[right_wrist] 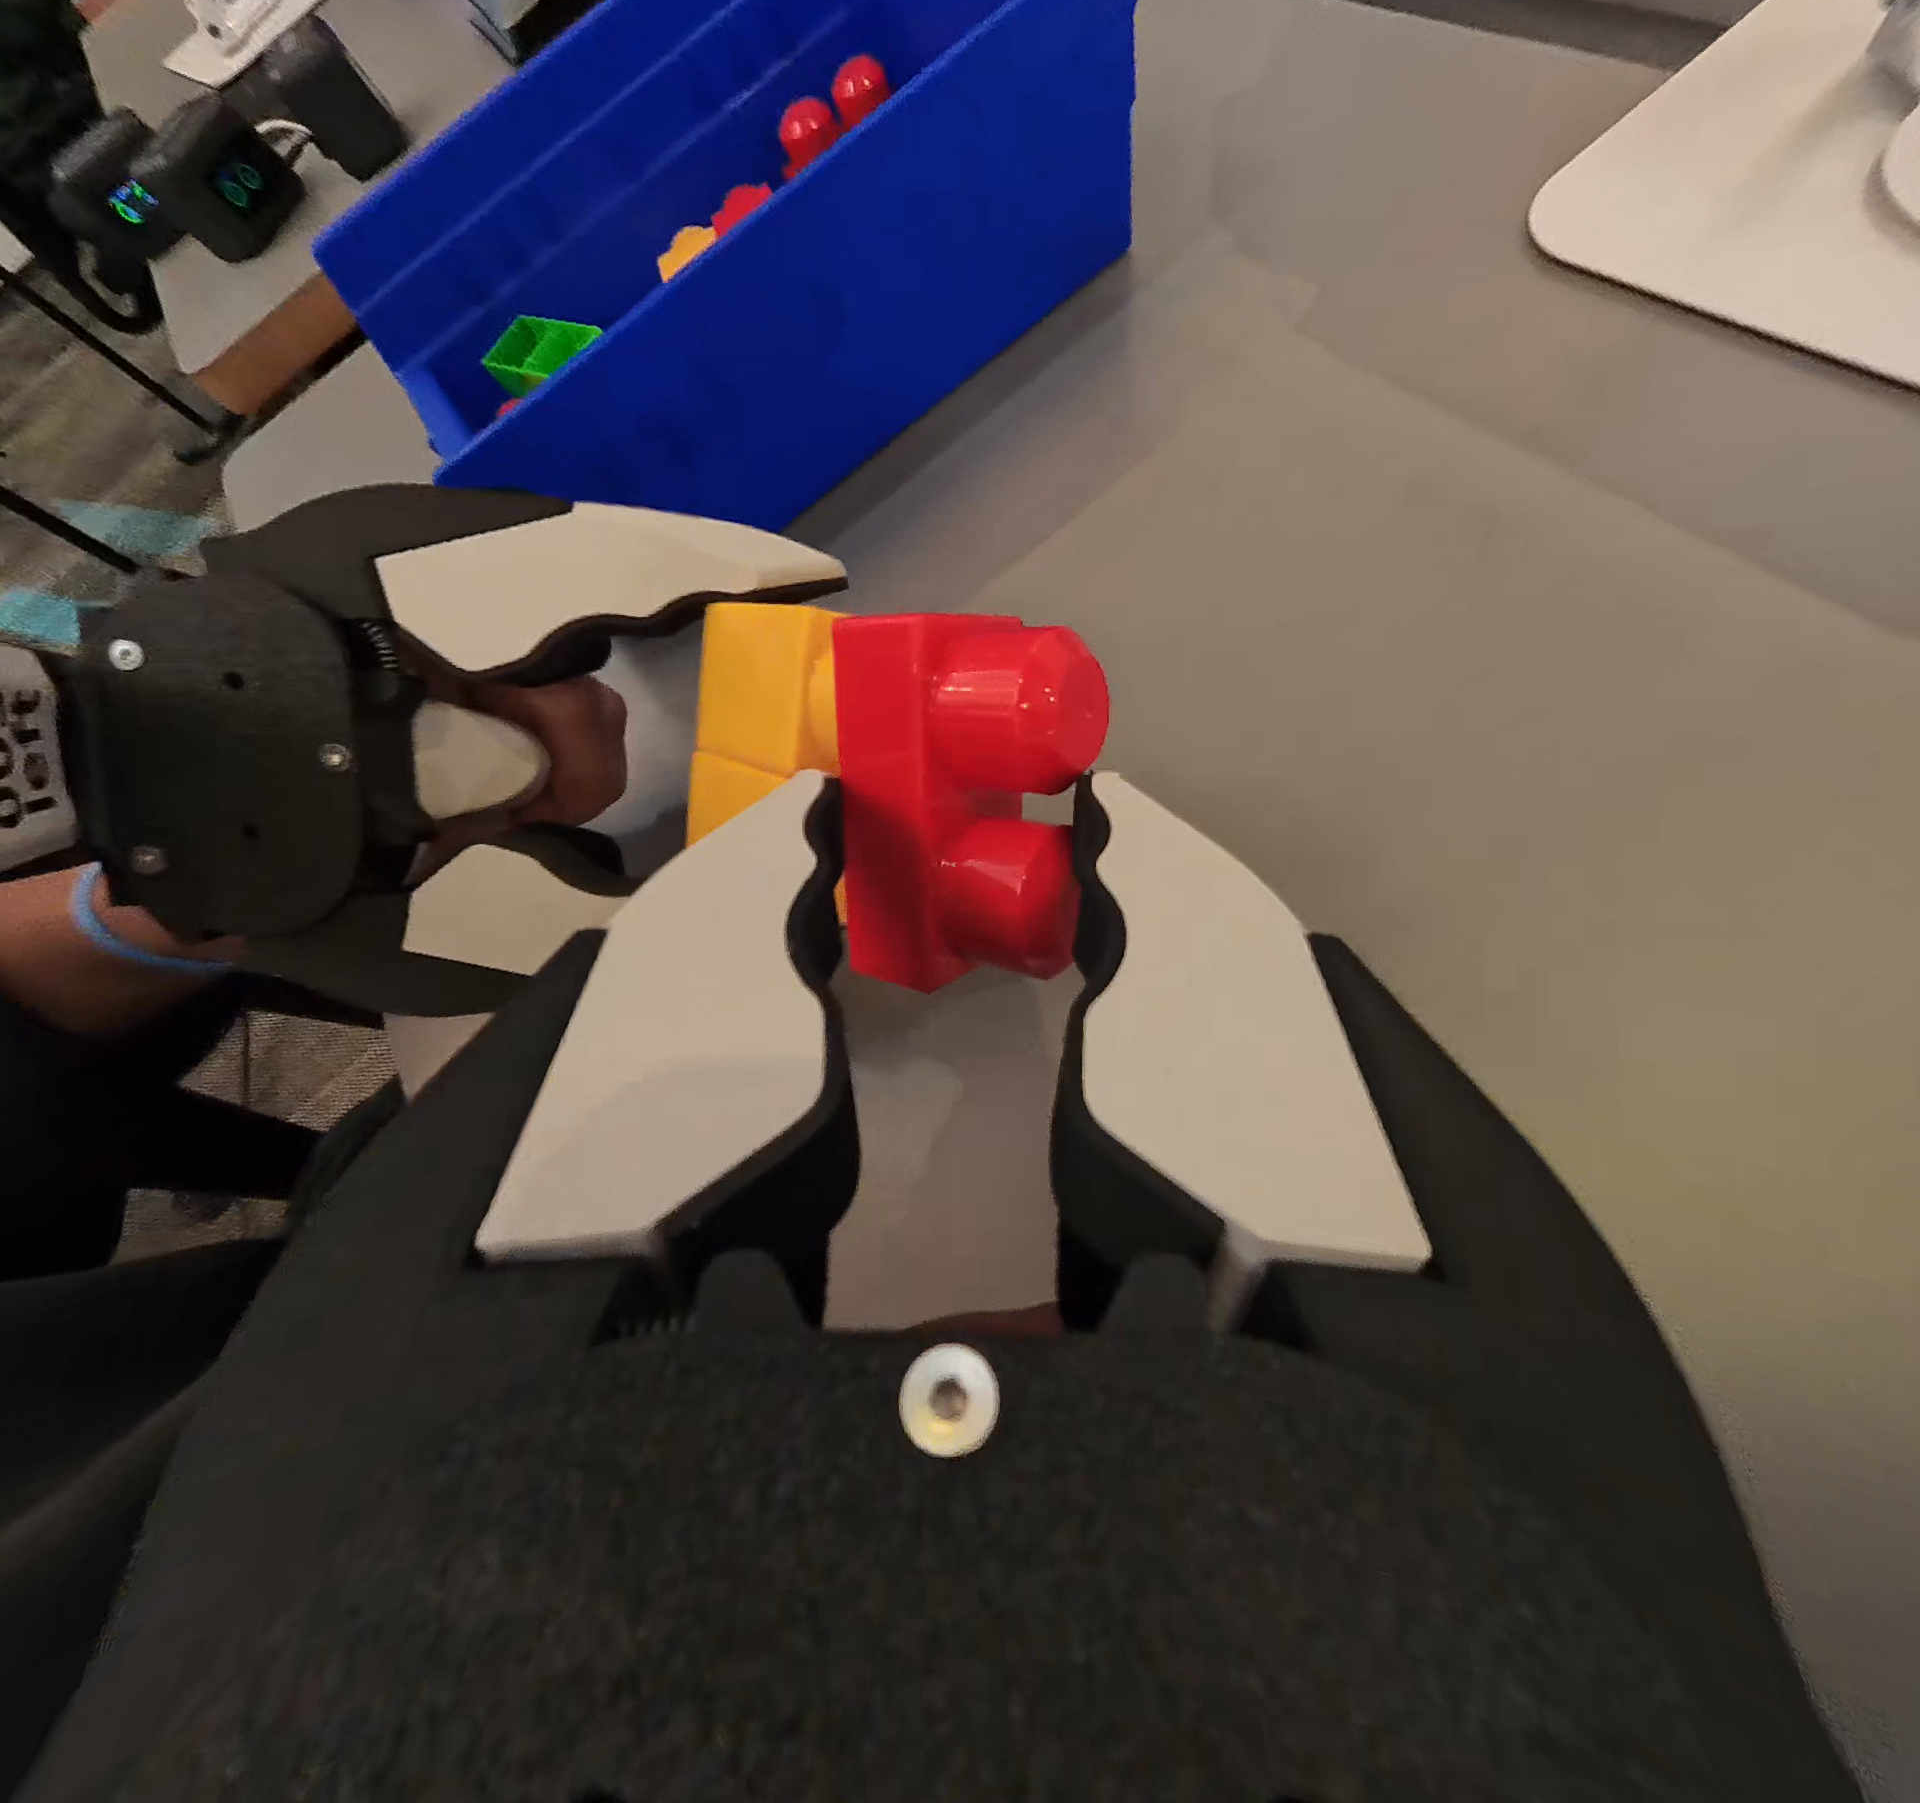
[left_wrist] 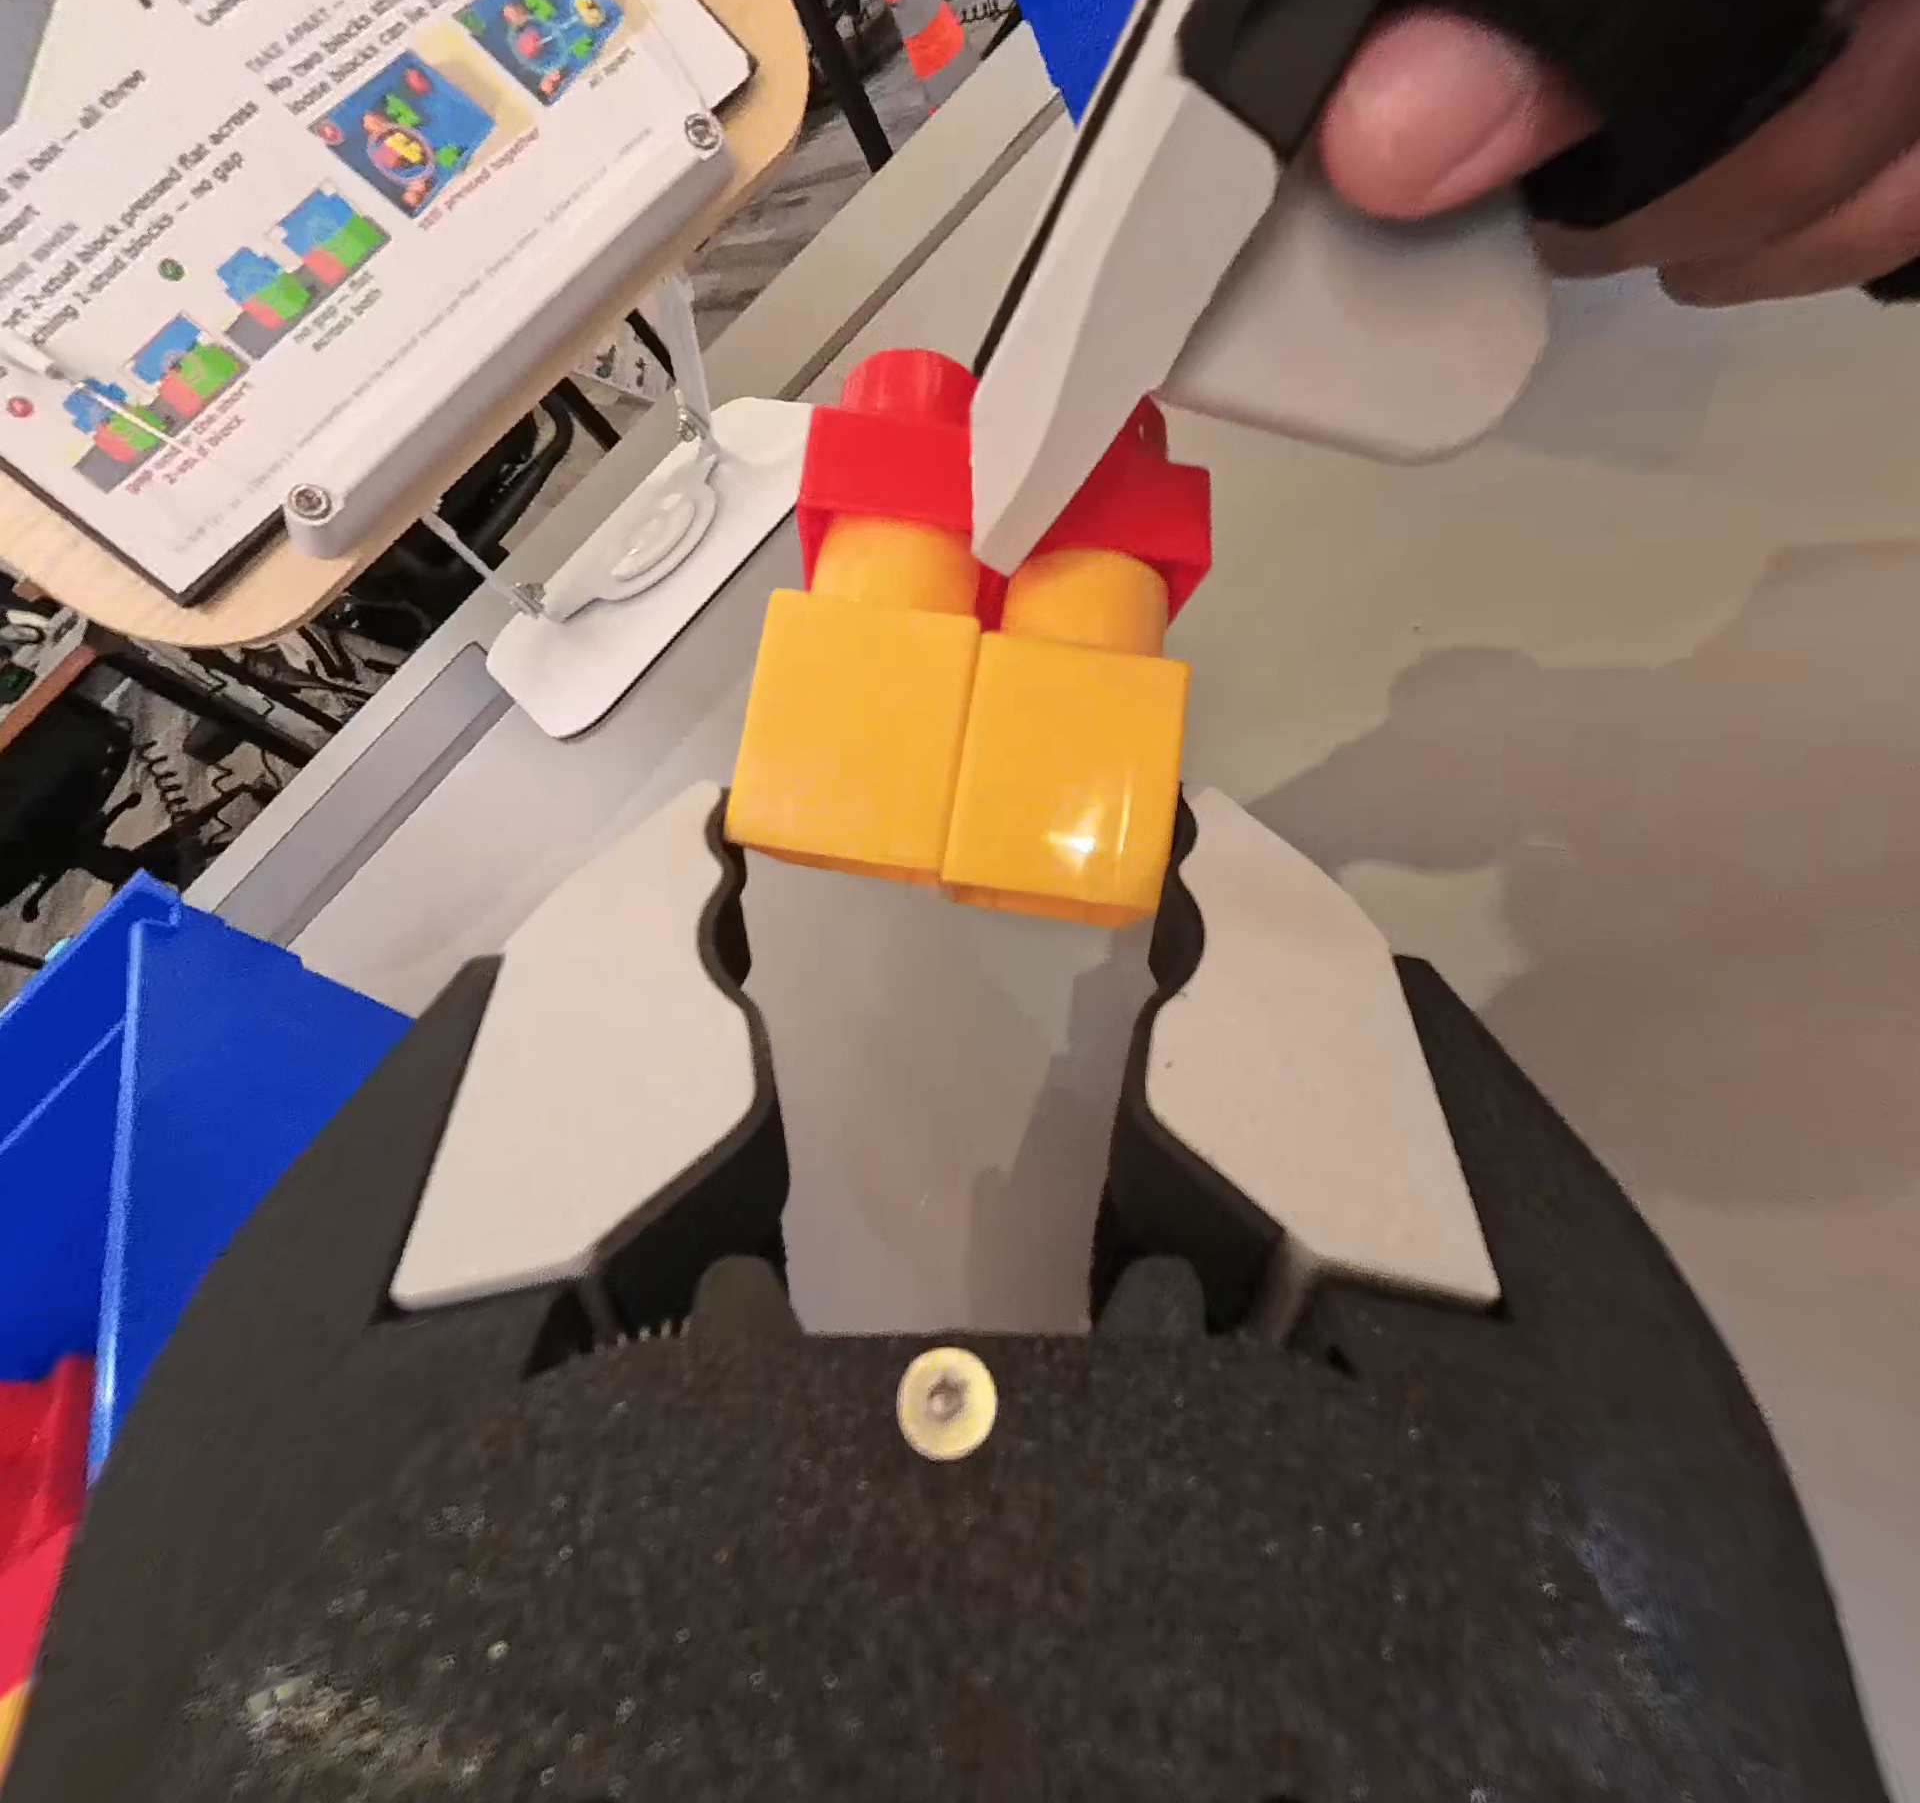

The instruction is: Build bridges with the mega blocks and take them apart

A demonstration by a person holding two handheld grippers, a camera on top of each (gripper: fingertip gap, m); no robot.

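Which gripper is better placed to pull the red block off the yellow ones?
Right. The right gripper already has its fingers shut on the red block, while the left gripper clamps the two yellow blocks and probably serves best as the anchor.

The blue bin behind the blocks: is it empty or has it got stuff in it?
Not empty. The blue bin holds loose blocks: red, yellow, green.
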